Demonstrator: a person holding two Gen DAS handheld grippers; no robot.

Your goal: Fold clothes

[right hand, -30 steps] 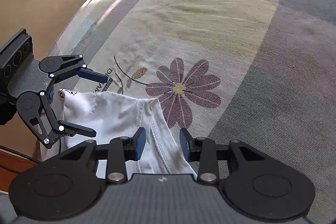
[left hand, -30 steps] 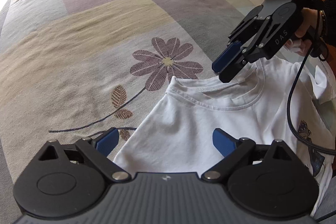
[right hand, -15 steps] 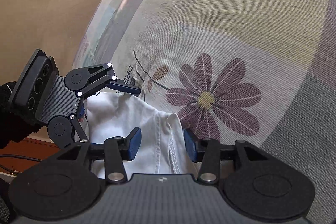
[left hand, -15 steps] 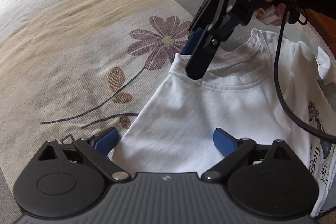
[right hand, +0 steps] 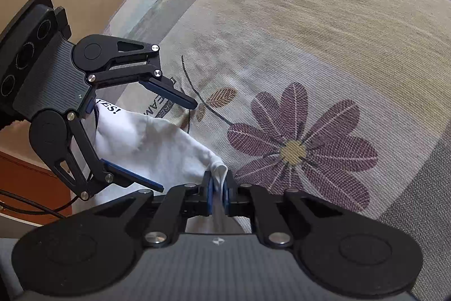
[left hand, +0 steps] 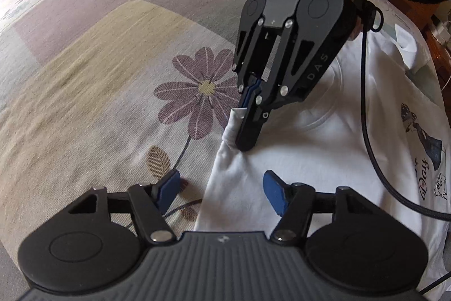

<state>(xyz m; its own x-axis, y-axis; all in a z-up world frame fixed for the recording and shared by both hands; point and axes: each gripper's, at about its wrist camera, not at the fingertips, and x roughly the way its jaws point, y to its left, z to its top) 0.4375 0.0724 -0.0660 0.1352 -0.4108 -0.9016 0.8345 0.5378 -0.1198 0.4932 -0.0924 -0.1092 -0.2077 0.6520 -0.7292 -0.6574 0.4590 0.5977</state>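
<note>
1. While the white T-shirt (left hand: 304,160) lies on the flowered bedspread (left hand: 98,61), the right tool (left hand: 248,131) is clenched on its shoulder corner.
2. Left tool (left hand: 222,191) gapes over the edge, empty.
3. Risk: thin pinch slips, skewing the fold.

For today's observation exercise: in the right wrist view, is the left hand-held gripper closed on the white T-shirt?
No: the left hand-held gripper is spread wide open around the white T-shirt.
</note>
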